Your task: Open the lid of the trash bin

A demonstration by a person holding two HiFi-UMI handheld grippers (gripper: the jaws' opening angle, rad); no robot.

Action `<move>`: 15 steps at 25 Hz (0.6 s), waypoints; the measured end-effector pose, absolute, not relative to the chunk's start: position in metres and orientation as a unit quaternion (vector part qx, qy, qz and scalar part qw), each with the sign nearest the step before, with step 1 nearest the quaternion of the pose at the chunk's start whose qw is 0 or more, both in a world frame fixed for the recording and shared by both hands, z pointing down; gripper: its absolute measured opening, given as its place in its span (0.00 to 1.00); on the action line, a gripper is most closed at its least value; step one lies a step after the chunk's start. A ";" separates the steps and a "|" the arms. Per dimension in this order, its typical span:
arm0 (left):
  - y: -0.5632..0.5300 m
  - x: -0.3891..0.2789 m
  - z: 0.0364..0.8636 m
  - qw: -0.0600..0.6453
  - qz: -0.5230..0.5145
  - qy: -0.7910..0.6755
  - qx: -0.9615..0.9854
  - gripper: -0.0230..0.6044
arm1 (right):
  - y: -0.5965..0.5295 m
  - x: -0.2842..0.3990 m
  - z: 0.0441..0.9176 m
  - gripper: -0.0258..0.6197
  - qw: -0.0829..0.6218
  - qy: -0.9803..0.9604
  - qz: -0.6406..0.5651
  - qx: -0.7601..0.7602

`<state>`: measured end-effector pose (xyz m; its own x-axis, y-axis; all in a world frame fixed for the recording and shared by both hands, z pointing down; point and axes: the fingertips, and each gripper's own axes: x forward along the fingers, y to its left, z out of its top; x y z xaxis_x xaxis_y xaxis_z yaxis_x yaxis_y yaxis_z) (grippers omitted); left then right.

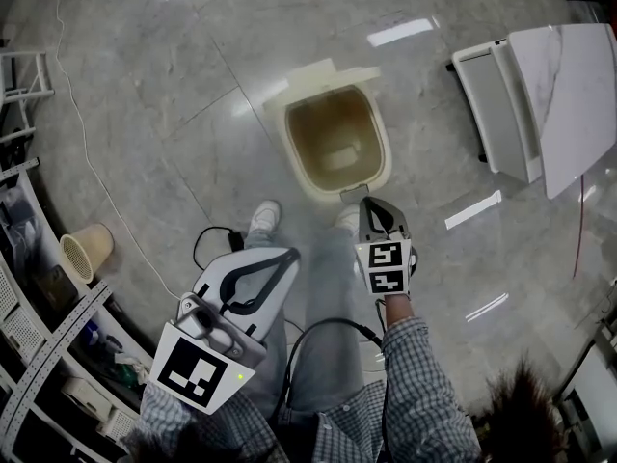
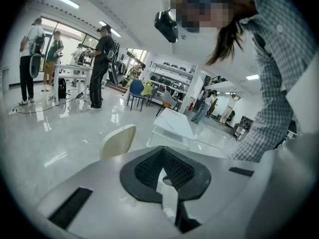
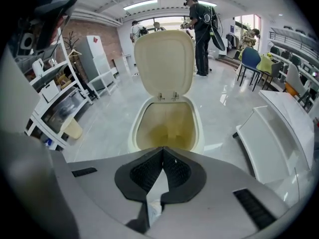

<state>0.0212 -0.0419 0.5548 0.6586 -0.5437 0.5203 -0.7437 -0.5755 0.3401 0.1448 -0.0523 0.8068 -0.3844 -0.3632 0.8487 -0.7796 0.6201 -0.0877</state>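
Plastic is what the trash bin [image 3: 197, 126] looks made of: light, hard and smooth. I think it could slide on the shiny floor [image 1: 174, 114] if pushed. Its lid [image 3: 163, 61] stands straight up at the far side, already open. It looks thin and easy to swing on its hinge. The free edge of the lid, away from the hinge, looks like the best place to hold. The bin sits on the floor, right in front of the person's feet. The right gripper [image 1: 374, 210] hangs just by the near rim and points at the bin, with its jaws pressed together on nothing. The left gripper [image 1: 285, 256] is by the person's legs, well apart from the bin. Its jaws are together too, with nothing in them.
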 end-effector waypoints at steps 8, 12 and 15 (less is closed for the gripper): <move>-0.056 0.021 0.519 0.244 0.178 -0.370 0.878 0.04 | -0.070 0.148 0.748 0.07 0.380 -0.800 0.240 0.396; -0.060 0.023 0.495 0.230 0.171 -0.369 0.884 0.04 | -0.075 0.151 0.710 0.07 0.359 -0.807 0.228 0.410; -0.063 0.020 0.478 0.220 0.168 -0.370 0.887 0.04 | -0.080 0.148 0.685 0.07 0.340 -0.811 0.225 0.420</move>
